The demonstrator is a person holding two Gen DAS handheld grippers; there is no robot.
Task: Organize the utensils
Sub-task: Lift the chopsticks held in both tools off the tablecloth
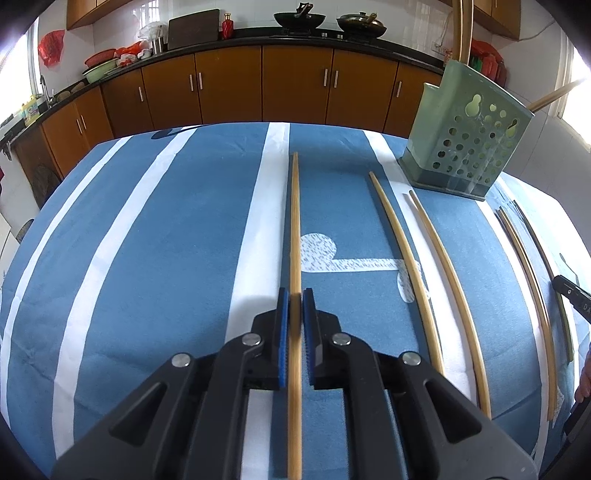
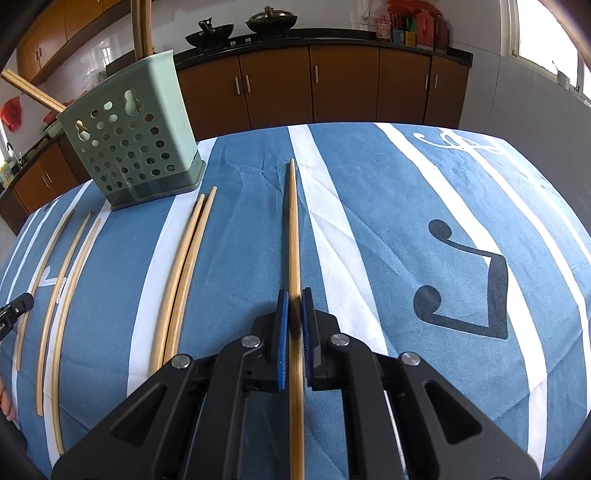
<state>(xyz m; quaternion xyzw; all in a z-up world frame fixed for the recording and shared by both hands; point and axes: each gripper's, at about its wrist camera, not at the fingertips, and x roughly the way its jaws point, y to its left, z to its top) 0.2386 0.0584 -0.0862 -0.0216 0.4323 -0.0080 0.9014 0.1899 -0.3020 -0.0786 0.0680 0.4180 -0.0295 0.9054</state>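
The left gripper (image 1: 295, 295) is clamped on a bamboo chopstick (image 1: 294, 221) running lengthwise between its blue pads (image 1: 283, 306), tip pointing away over the striped cloth (image 1: 166, 240). The right gripper (image 2: 294, 295) likewise pinches its own chopstick (image 2: 293, 229) centred between closed jaws, with the green holder (image 2: 133, 136) off to its left.

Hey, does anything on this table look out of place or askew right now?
Mostly tidy. Loose chopsticks lie in rows on the striped cloth. The one oddity: in the green holder, one chopstick pair leans far out sideways while another stands upright.
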